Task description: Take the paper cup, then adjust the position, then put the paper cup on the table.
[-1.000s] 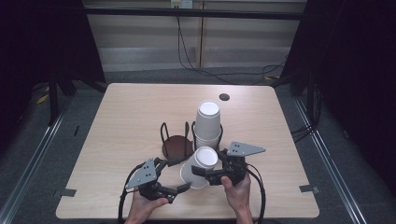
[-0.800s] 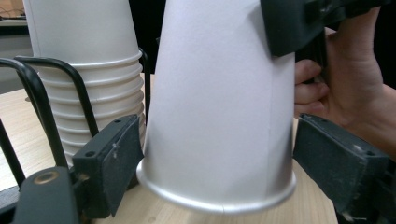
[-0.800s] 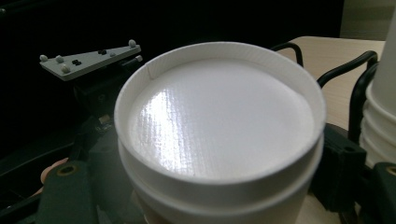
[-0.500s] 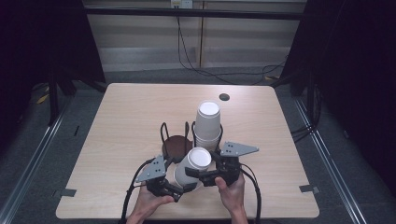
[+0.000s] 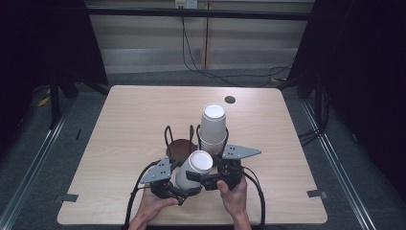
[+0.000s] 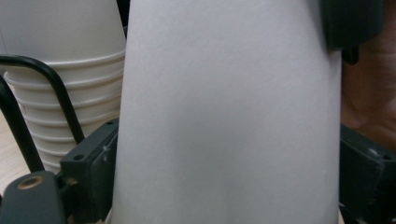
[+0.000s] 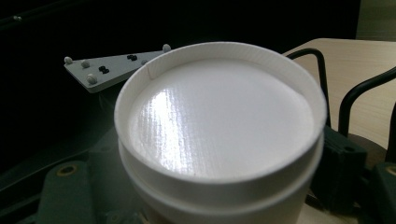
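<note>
My left tool (image 5: 184, 191) and right tool (image 5: 203, 181) meet on one upturned paper cup (image 5: 191, 168) near the front of the counter (image 5: 119, 124). In the left gripper view the cup's wall sits between two black jaws, so I read the left tool as clamped on it. The right tool comes in from the other side with a jaw against the upper wall in the high view. From its own camera I see the cup's flat base (image 7: 219, 116) facing up, with a second rim just under it, so I judge this is two cups nested, not one. Whether the right tool is truly closed on it I cannot tell.

Just behind the cup stands a black wire holder (image 5: 179, 139) with a brown base, and beside that the stack (image 5: 213, 125) of upturned cups in a second holder.

What worries me:
- If I am pulling the nested cups apart, squeezing too hard could crush the thin paper and lock them together.
- Too light a grip and the outer cup could slip free and roll off the front edge, which is near.
- The stack is close behind; a jerk when the cups part could knock it or the wire holder.
- My cables trail by my wrists and could snag.
</note>
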Available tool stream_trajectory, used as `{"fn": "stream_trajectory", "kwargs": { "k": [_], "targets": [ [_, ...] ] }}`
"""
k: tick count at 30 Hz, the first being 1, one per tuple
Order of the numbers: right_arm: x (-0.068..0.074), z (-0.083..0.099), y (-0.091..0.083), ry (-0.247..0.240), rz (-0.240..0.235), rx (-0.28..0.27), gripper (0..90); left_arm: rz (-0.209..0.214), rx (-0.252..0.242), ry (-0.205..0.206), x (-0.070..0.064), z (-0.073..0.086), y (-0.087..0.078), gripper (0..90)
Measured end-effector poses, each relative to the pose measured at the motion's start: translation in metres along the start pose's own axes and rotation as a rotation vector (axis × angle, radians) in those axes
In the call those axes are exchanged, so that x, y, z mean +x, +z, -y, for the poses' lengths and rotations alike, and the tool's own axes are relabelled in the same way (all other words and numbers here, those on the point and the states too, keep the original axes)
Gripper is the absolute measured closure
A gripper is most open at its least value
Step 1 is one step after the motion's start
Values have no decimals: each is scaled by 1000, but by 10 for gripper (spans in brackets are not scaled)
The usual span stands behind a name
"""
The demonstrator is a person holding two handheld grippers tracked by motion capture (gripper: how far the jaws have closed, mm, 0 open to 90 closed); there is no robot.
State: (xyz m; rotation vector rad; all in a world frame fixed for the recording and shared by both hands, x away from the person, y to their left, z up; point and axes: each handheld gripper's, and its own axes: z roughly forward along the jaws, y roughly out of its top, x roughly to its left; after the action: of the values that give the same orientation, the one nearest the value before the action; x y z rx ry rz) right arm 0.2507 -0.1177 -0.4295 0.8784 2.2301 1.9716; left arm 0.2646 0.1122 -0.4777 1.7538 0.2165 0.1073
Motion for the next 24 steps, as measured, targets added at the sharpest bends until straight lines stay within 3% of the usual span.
{"fn": "stream_trajectory", "kwargs": {
  "k": [8,12,14,17,20,22,24],
  "targets": [
    [-1,2,4,15,14,12,214,19,38,-24,6,1,-3,144],
    [-1,4,6,15,9,4,204,9,54,-25,4,1,-4,161],
    [-2,5,4,15,11,1,133,2,67,-25,5,1,-5,166],
    [-1,4,-1,1,16,-1,133,16,60,-47,8,1,-7,166],
    [-1,5,-6,-7,17,-3,133,21,94,-54,12,0,-11,166],
    [-5,9,-13,-1,11,-6,130,4,142,-33,13,-2,-12,166],
    [-7,12,-17,-3,17,3,130,6,155,-33,14,-3,-13,166]
  ]
}}
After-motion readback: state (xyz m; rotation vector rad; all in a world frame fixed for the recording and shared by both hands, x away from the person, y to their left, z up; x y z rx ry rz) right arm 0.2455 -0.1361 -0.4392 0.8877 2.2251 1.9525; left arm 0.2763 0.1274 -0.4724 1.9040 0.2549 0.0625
